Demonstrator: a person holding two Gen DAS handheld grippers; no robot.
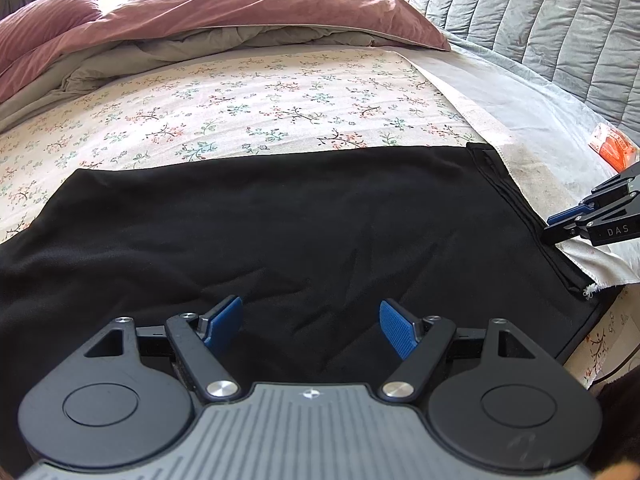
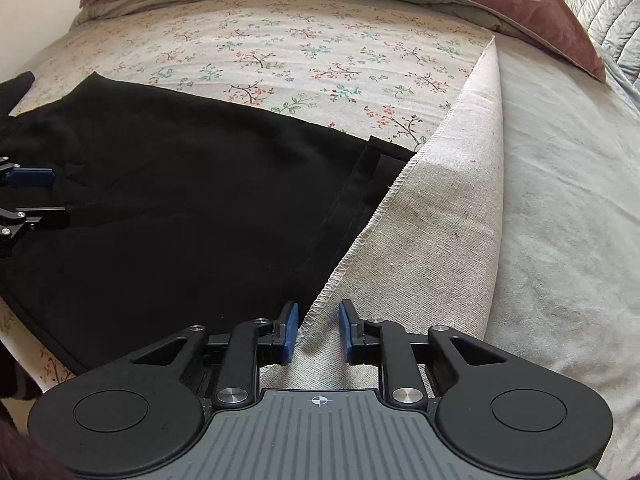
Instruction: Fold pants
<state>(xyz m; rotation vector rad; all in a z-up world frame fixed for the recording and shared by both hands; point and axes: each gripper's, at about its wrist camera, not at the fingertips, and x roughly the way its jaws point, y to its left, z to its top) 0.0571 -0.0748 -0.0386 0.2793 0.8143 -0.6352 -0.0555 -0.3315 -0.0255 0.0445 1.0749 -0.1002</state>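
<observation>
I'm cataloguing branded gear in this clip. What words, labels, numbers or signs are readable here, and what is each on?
"DAS": white letters on the black finger arm of the right gripper, seen from the left wrist view at the hem of the black pants.
Orange packet at the right edge of the bed: it has print, too blurred to read.
Crosshair mark on each gripper's grey body: a symbol only, no text.
Nothing else is legible.

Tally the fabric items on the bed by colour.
Black: 1, the pants
Floral white: 1, the bedsheet
Pink: 1, the duvet
Grey-blue quilted: 1, the cover
Total: 4
</observation>
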